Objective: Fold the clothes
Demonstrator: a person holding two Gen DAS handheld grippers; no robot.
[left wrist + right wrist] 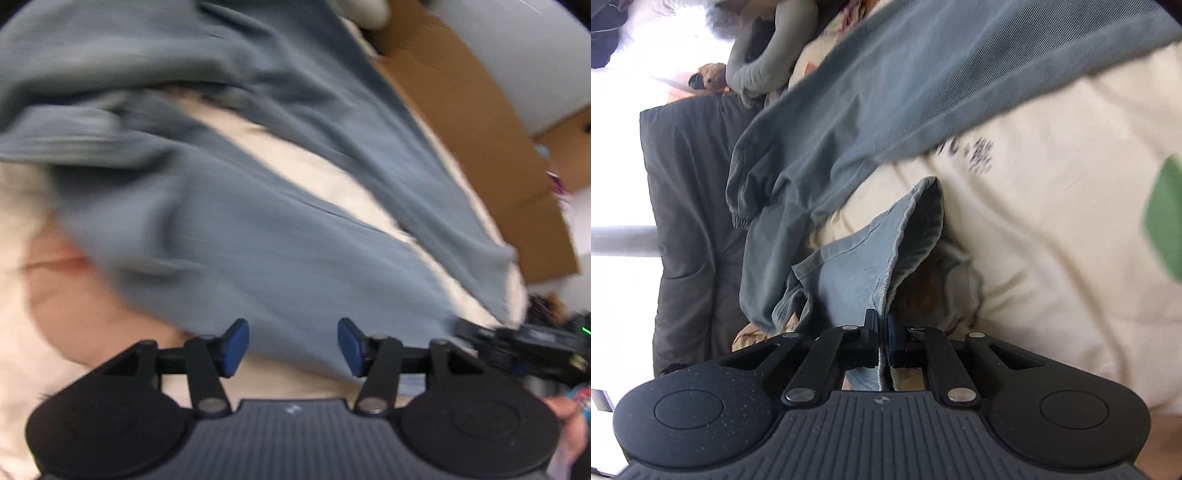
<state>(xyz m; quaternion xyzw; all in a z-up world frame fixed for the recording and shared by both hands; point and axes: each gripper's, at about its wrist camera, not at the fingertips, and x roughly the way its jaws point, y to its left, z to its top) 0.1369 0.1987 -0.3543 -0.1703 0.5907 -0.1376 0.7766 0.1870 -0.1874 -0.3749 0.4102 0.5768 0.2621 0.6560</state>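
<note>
Here right tongs [882,332] pinch blue-grey garment [857,266] hem.

Matte black two-finger left gripper [293,347]: blue rubber pads [236,347], silver pivot screws, ribbed grey base; right gripper [882,332] alike.

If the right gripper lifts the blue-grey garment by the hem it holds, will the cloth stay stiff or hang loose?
Probably loose: the blue-grey garment already drapes in soft folds over the cream bedding. Pinched at one hem by the right gripper, it would likely sag and trail. It looks light.
</note>
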